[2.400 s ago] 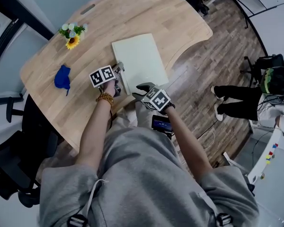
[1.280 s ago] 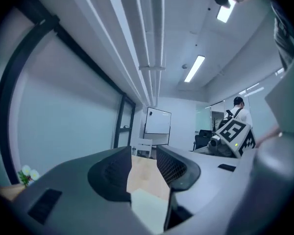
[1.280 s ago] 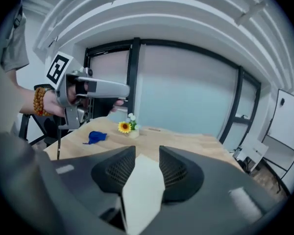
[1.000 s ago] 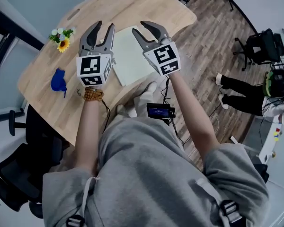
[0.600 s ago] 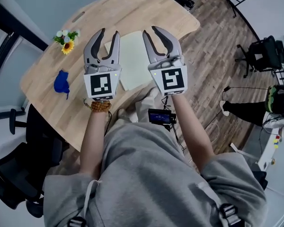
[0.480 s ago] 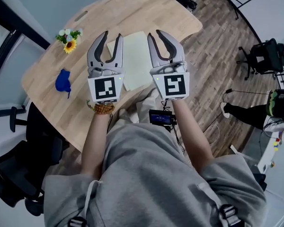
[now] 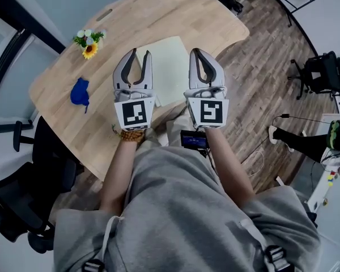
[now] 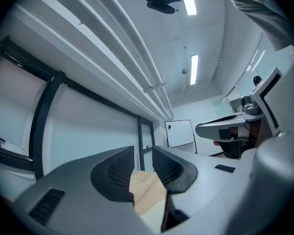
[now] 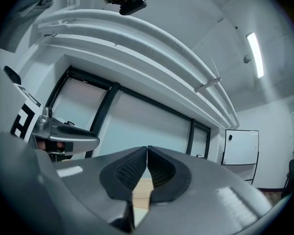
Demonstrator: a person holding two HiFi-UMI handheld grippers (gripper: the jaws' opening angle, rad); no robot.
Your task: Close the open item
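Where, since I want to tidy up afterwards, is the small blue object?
In the head view the blue object lies on the wooden table, toward the picture's left, a little below the flowers and close to the table's left edge.

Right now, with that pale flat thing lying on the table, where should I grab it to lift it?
The pale flat thing lies flat on the table, so nothing stands up to pinch from above. Probably take its thin right edge, coming in low and level from the curved cut-out side, where that edge seems nearest the rim.
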